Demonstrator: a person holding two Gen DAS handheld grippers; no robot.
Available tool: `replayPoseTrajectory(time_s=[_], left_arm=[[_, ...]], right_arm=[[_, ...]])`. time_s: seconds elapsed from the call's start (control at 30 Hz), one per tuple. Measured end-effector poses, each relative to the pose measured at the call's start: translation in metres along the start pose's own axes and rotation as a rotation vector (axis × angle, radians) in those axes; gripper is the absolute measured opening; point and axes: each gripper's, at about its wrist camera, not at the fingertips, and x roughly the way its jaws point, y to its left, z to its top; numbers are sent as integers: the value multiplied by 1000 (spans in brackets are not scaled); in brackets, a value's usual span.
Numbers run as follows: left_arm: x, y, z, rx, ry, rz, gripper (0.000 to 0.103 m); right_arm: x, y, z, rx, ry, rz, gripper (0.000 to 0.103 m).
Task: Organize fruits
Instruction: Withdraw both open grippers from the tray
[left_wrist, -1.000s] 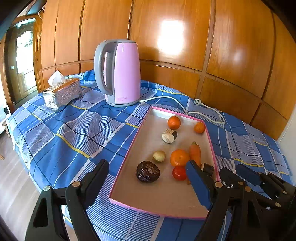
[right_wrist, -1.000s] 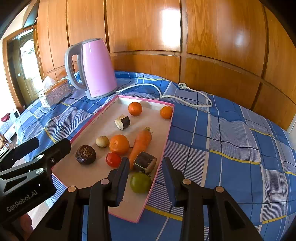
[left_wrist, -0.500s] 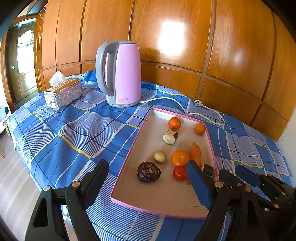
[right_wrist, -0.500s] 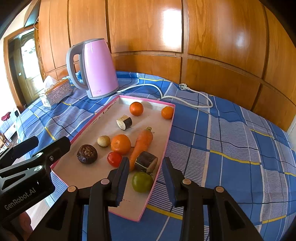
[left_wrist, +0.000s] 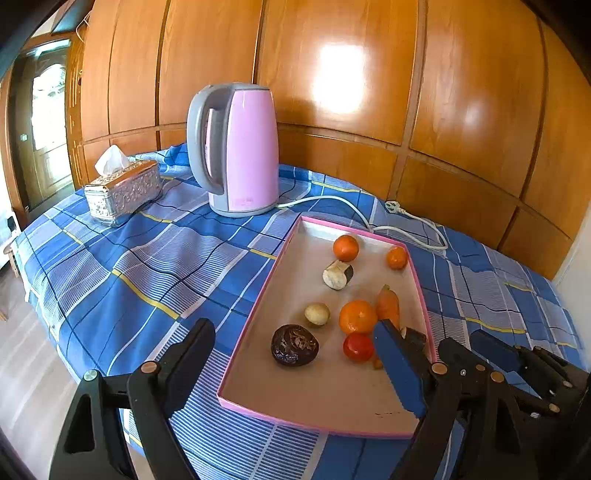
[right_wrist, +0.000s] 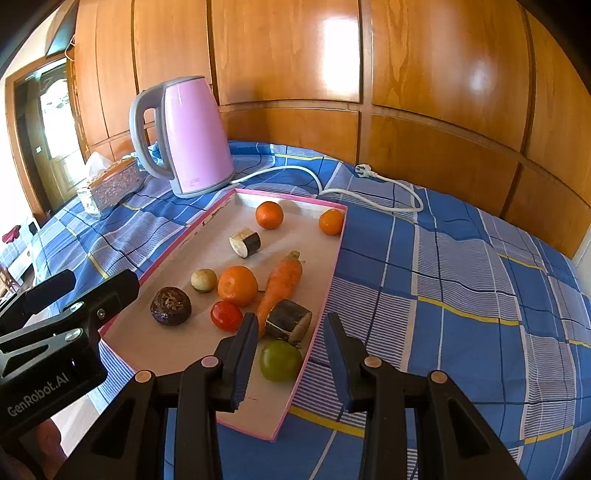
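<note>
Glossy wooden panels back a table under a blue checked cloth (right_wrist: 461, 295). A pink-rimmed tray (right_wrist: 334, 258) lies on it, with a pink kettle (right_wrist: 192, 136) just beyond its far end at 11 o'clock and a silver tissue box (left_wrist: 123, 190) further off at 10 o'clock. My right gripper (right_wrist: 291, 354) hovers over the tray's near end, jaws apart and empty, with a green fruit (right_wrist: 280, 360) lying in the tray between them. At 12 o'clock from it sit a dark eggplant chunk (right_wrist: 289, 320) and a carrot (right_wrist: 280, 282), with a red tomato (right_wrist: 226, 315), a large orange (right_wrist: 237, 286) and a dark wrinkled fruit (right_wrist: 170, 305) toward 10 o'clock. My left gripper (left_wrist: 295, 360) hangs wide open and empty at the tray's near left corner.
</note>
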Motion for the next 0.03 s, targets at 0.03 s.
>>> replayPoseTrajectory(time_s=[0.03], left_arm=[[0, 1, 0, -3, 2, -2, 88]], right_arm=[[0, -2, 0, 2, -1, 0, 37]])
